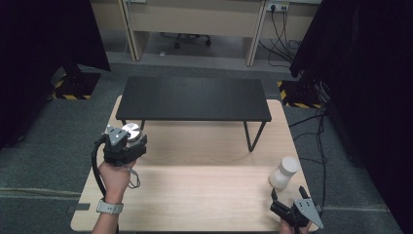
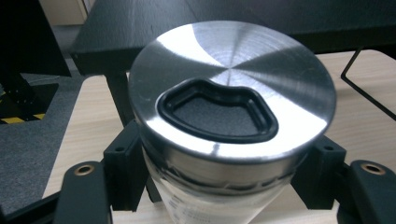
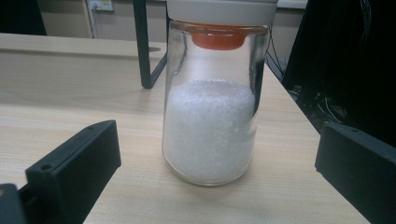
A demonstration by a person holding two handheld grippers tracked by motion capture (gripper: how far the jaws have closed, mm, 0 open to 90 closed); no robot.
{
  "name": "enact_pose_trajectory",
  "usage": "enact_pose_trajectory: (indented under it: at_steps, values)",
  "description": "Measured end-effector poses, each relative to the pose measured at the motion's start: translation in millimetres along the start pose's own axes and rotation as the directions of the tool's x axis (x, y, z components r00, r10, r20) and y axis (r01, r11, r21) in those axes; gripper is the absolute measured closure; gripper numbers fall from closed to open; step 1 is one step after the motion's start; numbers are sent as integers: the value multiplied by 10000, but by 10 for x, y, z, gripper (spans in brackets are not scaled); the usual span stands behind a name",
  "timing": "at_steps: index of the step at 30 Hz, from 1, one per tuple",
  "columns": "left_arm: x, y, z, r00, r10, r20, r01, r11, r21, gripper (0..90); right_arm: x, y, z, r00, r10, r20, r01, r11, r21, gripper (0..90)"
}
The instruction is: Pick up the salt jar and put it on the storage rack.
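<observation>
Brushed steel capped the jar [image 2: 232,107] that the left gripper [image 1: 127,141] held clamped by its clear wall just under the lid — near the table's [image 1: 195,195] left edge, in front of the black shelf [image 1: 195,97]. Glass and metal would likely be stiff, slippery and breakable, so a firm hold below the lid's overhang seemed wise. The right gripper [image 1: 287,207] stood with jaws wide apart, short of the white-lidded jar [image 3: 212,121] of white grains — probably weighty at the bottom, best taken around mid-body.
</observation>
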State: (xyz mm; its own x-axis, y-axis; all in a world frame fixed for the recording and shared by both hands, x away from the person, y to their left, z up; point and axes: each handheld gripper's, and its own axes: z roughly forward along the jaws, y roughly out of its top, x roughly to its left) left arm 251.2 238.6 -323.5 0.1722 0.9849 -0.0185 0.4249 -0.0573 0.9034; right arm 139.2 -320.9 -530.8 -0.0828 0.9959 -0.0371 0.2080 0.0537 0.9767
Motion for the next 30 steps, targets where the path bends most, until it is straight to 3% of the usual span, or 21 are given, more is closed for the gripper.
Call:
enact_pose_trajectory:
  at_steps: [13, 30]
  values:
    - [-69, 317, -56, 9991, 397, -159, -398, 9992, -74, 311, -8, -11, -6, 10000, 64, -34, -64, 10000, -69, 4]
    - [-75, 637, -21, 9994, 349, 7, -348, 9990, -291, 311, -20, -11, -7, 9999, 16, -127, -17, 10000, -62, 4]
